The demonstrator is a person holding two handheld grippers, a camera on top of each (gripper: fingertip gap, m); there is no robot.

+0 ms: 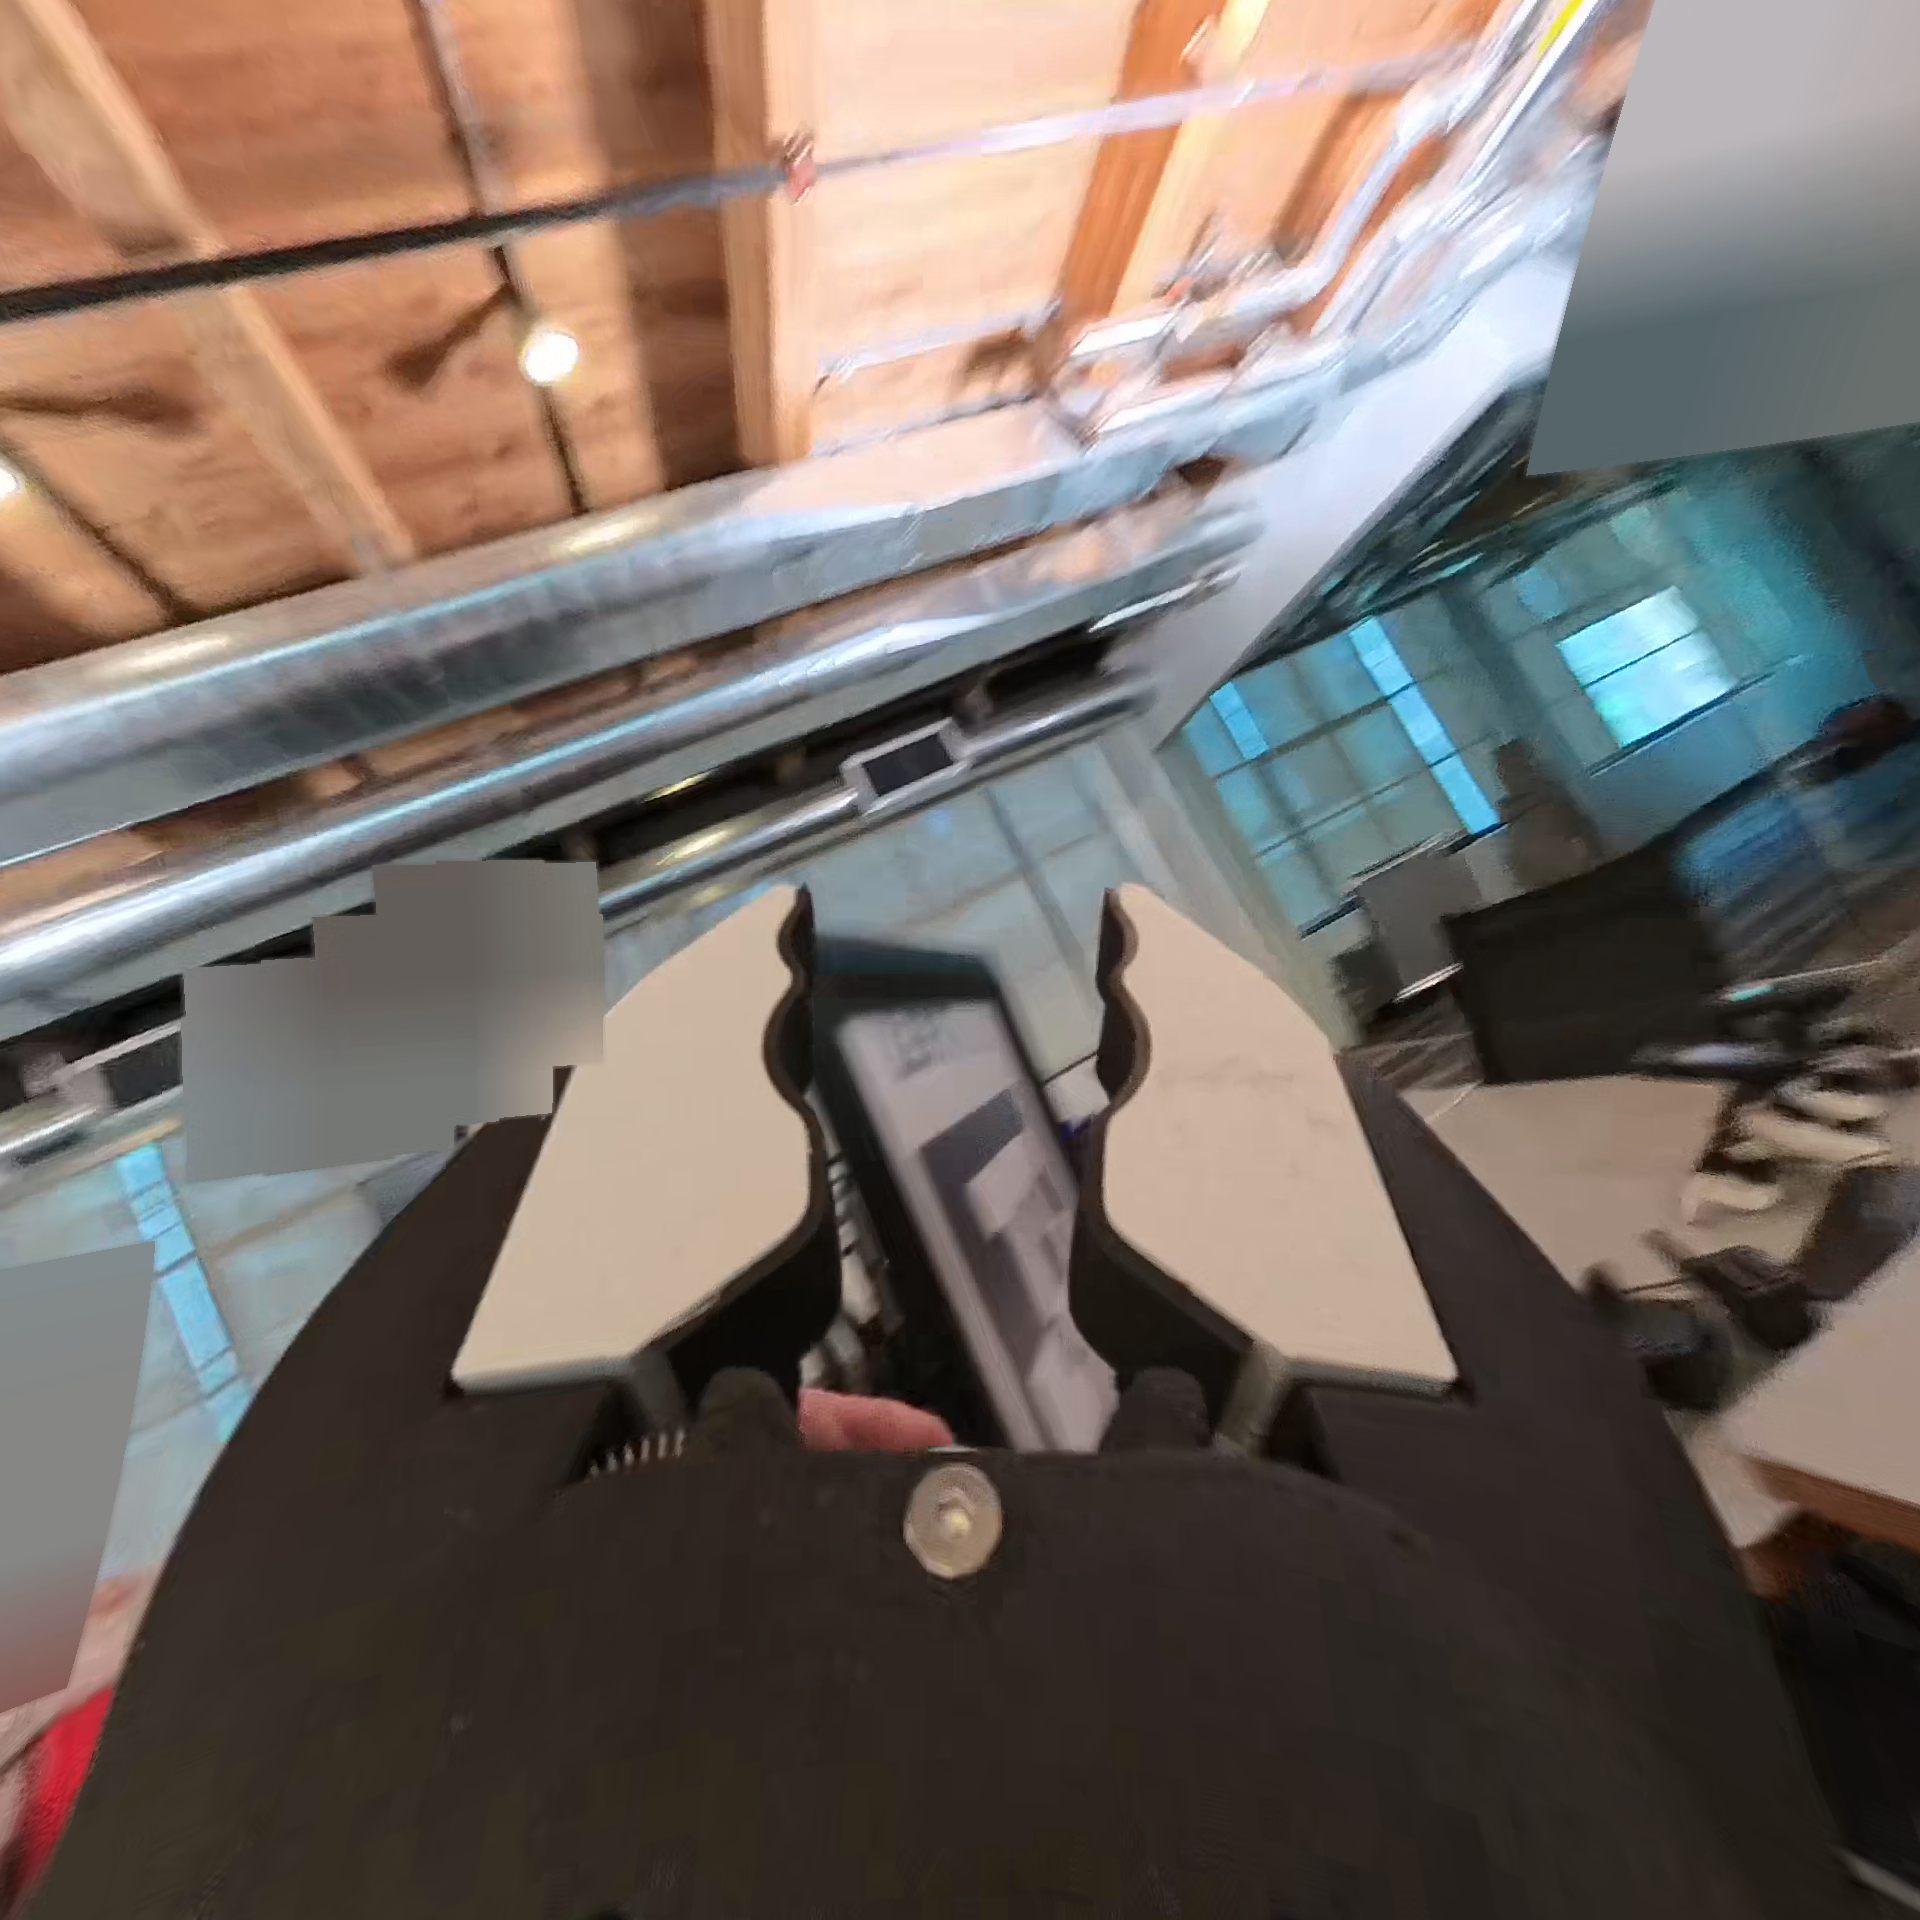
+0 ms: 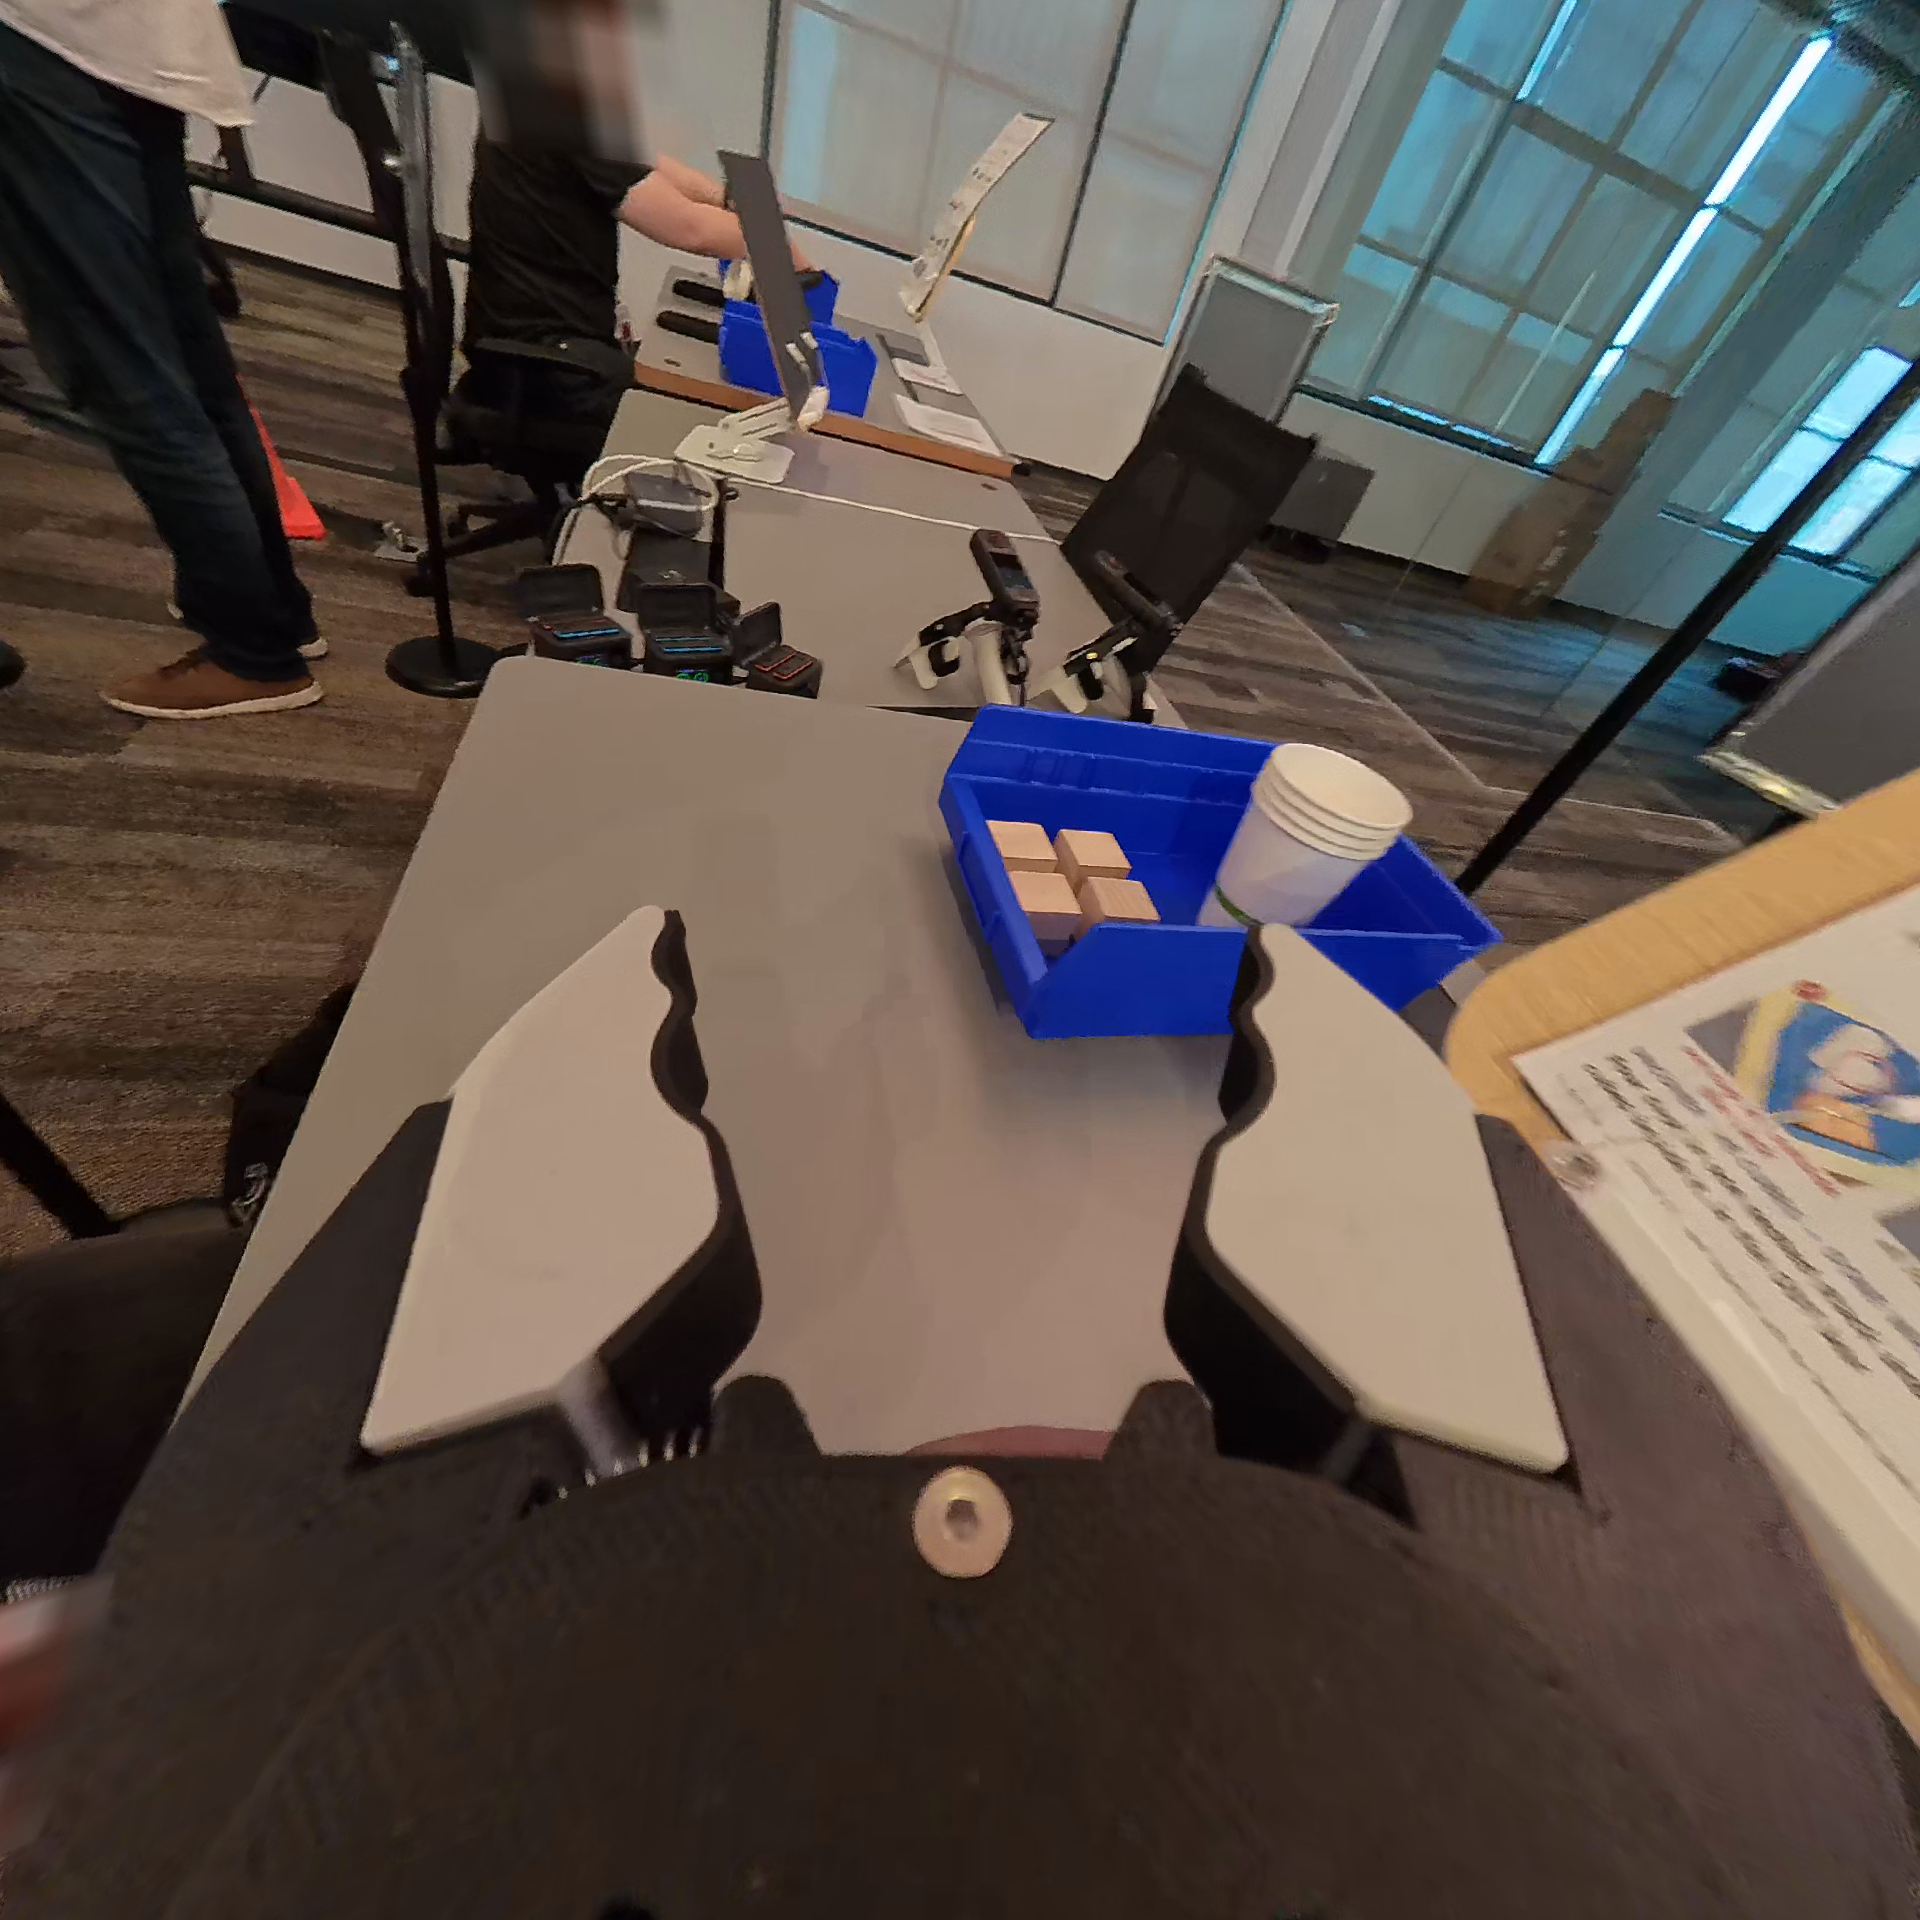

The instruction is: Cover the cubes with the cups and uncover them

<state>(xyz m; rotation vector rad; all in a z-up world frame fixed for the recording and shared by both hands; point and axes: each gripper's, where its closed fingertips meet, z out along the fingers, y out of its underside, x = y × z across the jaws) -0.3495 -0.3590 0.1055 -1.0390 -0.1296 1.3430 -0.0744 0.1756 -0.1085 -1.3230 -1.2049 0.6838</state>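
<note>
Our right gripper (image 2: pixel 956 945) gapes, empty, above the grey table (image 2: pixel 665 831). Wooden cubes (image 2: pixel 1070 878) and stacked cups (image 2: pixel 1304 842) sit in the blue bin (image 2: pixel 1122 982). Our left gripper (image 1: pixel 956 914), fingers apart, points ceilingward.

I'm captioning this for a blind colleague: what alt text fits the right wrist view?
An open right gripper hovers empty above a grey table. Ahead sits a blue bin holding four wooden cubes and a tilted stack of white paper cups. Beyond are more tables with equipment, and people at the left.

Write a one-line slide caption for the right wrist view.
Open right gripper hovers over a grey table, facing a blue bin holding four wooden cubes and stacked white paper cups.
</note>
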